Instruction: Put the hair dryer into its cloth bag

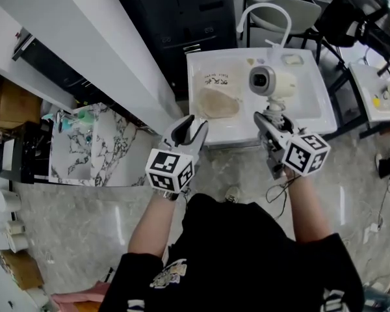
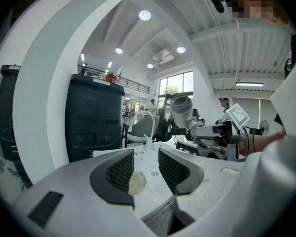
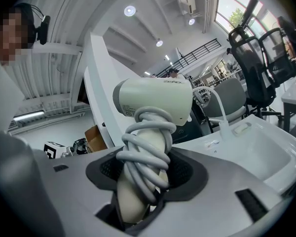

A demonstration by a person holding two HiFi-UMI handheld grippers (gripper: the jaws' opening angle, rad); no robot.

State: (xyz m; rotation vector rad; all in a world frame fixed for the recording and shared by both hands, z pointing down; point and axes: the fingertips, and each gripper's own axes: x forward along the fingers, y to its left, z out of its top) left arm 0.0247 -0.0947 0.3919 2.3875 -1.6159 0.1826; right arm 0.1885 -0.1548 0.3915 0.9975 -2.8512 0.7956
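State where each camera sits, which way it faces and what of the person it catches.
Head view: on the person's head, looking steeply down at the sink; both forearms, left gripper and right gripper show.
Left gripper view: on that gripper, looking along its open jaws toward the cloth bag; the right forearm shows.
Right gripper view: on that gripper, looking along jaws shut on the hair dryer; the person's head shows.
Shared: all three show the hair dryer and sink.

Sink [image 1: 312,106] open beside cloth bag [image 1: 219,101], faucet [image 1: 265,5] over far rim
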